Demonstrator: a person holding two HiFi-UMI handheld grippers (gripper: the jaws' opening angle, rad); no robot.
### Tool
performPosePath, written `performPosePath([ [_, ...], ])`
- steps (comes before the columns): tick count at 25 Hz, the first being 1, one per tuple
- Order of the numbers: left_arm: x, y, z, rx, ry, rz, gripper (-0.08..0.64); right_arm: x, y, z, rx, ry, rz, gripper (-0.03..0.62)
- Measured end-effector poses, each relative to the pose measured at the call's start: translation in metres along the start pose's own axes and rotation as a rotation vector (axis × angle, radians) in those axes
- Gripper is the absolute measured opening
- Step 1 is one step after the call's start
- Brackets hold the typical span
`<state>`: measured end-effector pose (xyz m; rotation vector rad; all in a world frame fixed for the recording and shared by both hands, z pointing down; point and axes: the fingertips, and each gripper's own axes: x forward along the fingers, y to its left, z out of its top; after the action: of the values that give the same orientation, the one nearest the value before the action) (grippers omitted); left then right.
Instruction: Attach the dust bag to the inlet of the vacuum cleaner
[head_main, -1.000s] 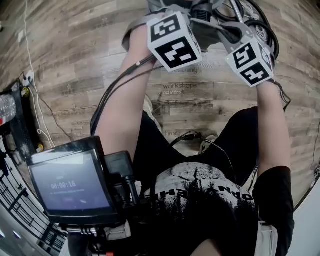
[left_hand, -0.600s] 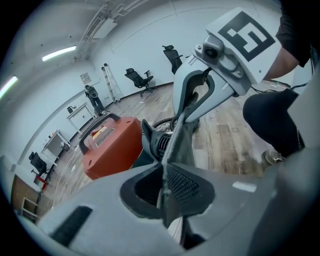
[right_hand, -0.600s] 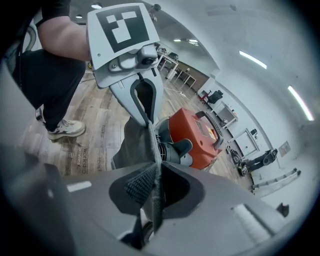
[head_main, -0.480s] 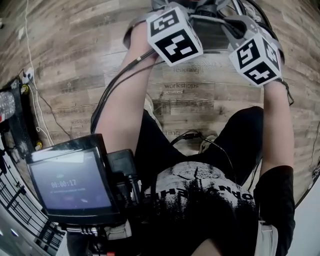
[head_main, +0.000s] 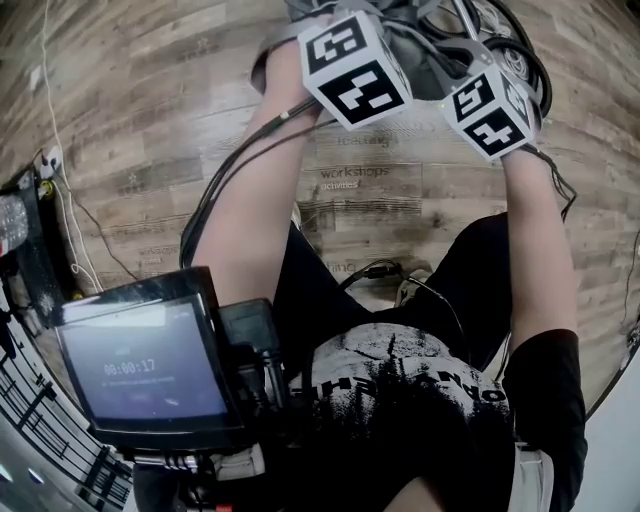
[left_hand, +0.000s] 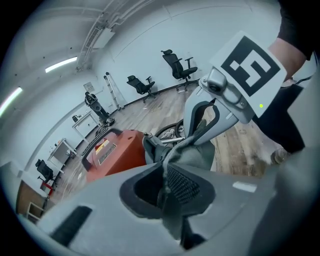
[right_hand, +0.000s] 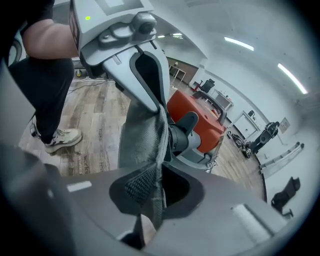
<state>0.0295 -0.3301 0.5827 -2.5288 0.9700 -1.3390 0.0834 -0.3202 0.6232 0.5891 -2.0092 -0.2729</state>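
Note:
A grey cloth dust bag (left_hand: 200, 155) hangs stretched between my two grippers. In the left gripper view my left gripper (left_hand: 167, 192) is shut on one edge of the bag. In the right gripper view my right gripper (right_hand: 152, 192) is shut on the other edge of the dust bag (right_hand: 142, 145). Just beyond the bag stands the red vacuum cleaner (left_hand: 117, 152), with its dark grey inlet (right_hand: 182, 135) facing the cloth. From the head view I see only the marker cubes, left (head_main: 355, 68) and right (head_main: 490, 105), held close together at the top edge.
Black hose and cables (head_main: 520, 50) coil on the wooden floor by the vacuum. A small screen (head_main: 145, 365) sits on the person's chest rig. Office chairs (left_hand: 180, 67) and a white cabinet (left_hand: 90, 122) stand far across the room. A shoe (right_hand: 60, 137) is near the right side.
The right gripper's cube drifted right, then came back left and closer to the left cube. The left cube has hardly shifted. Both grippers keep hold of the bag.

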Motion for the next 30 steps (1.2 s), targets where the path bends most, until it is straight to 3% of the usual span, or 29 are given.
performPosePath([
  [11, 0.004, -0.003, -0.035, -0.098, 0.104, -0.029, 0.026, -0.004, -0.027, 0.028, -0.113, -0.036, -0.096, 0.031],
  [18, -0.001, 0.006, -0.024, -0.078, 0.049, 0.02, 0.026, -0.006, -0.024, 0.028, -0.108, -0.064, -0.1, 0.031],
  [22, 0.001, 0.004, -0.022, -0.06, 0.051, 0.016, 0.026, -0.002, -0.017, 0.019, 0.003, -0.082, -0.019, 0.048],
  [26, -0.001, -0.001, -0.023, -0.05, 0.057, -0.006, 0.027, -0.004, -0.015, 0.026, 0.126, -0.122, 0.106, 0.197],
  [28, -0.002, -0.004, -0.025, -0.047, 0.063, -0.018, 0.028, 0.003, -0.012, 0.026, 0.109, -0.098, 0.148, 0.233],
  [30, -0.001, -0.004, -0.026, -0.038, 0.064, -0.019, 0.032, 0.009, -0.011, 0.025, 0.067, -0.073, 0.164, 0.192],
])
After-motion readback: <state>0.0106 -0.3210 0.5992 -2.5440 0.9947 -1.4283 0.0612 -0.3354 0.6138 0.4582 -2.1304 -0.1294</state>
